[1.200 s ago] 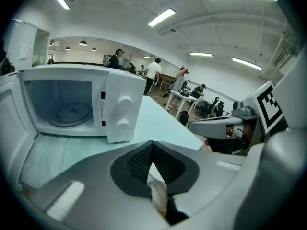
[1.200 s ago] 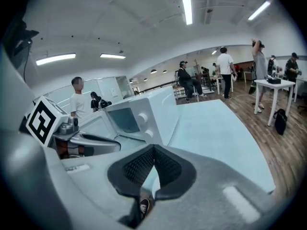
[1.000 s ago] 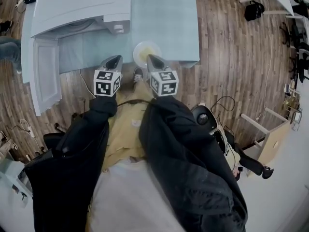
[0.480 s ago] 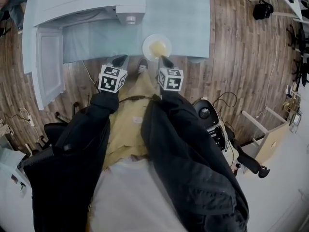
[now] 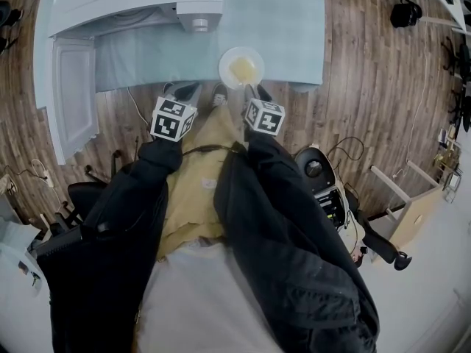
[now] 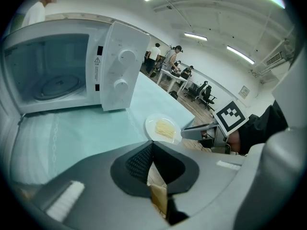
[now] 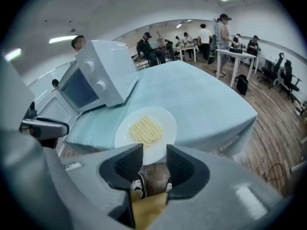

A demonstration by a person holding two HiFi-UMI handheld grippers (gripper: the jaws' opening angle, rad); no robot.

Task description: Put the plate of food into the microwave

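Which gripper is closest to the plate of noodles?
The right gripper: its opening jaws reach the plate's rim, not pressing it. The left gripper hangs off to the side.

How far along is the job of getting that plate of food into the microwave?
Done: the microwave door stands open. In hand: the right gripper is at the plate, its fingers opening with the near rim between them, not yet gripped; the left gripper is shut and empty. Left: grip, lift and carry the plate inside.
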